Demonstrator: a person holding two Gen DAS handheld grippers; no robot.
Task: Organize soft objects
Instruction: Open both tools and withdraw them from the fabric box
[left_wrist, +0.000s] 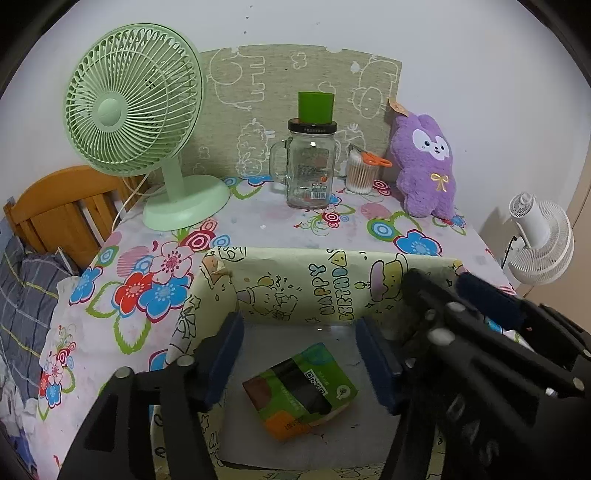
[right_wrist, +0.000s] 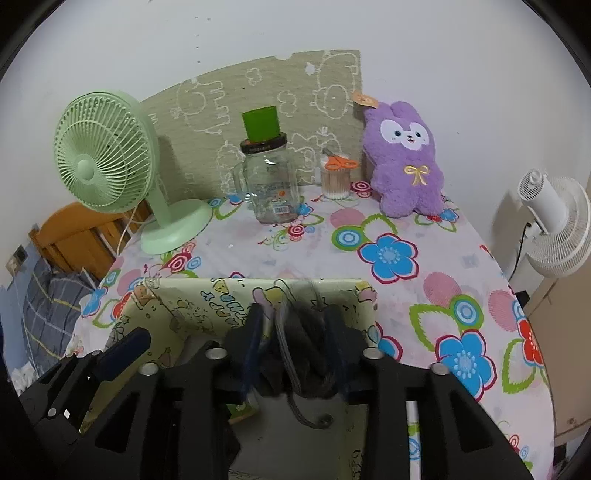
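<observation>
The right gripper (right_wrist: 295, 343) hangs over the paper box (left_wrist: 295, 269) on the worktop (right_wrist: 406, 229), a dark sock bundle (right_wrist: 306, 350) between its jaws; whether the pads still press it I cannot tell. The left gripper (left_wrist: 299, 354) is released, empty above a green packet (left_wrist: 299, 391). Best to spread the right jaws fully, then lift straight up so the sock's loose cord doesn't snag.

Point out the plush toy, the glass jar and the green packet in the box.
plush toy (left_wrist: 424, 166), left wrist view, on its purple belly.
glass jar (left_wrist: 309, 173), left wrist view, on its clear body.
green packet (left_wrist: 301, 391), left wrist view, on its printed top face.
</observation>
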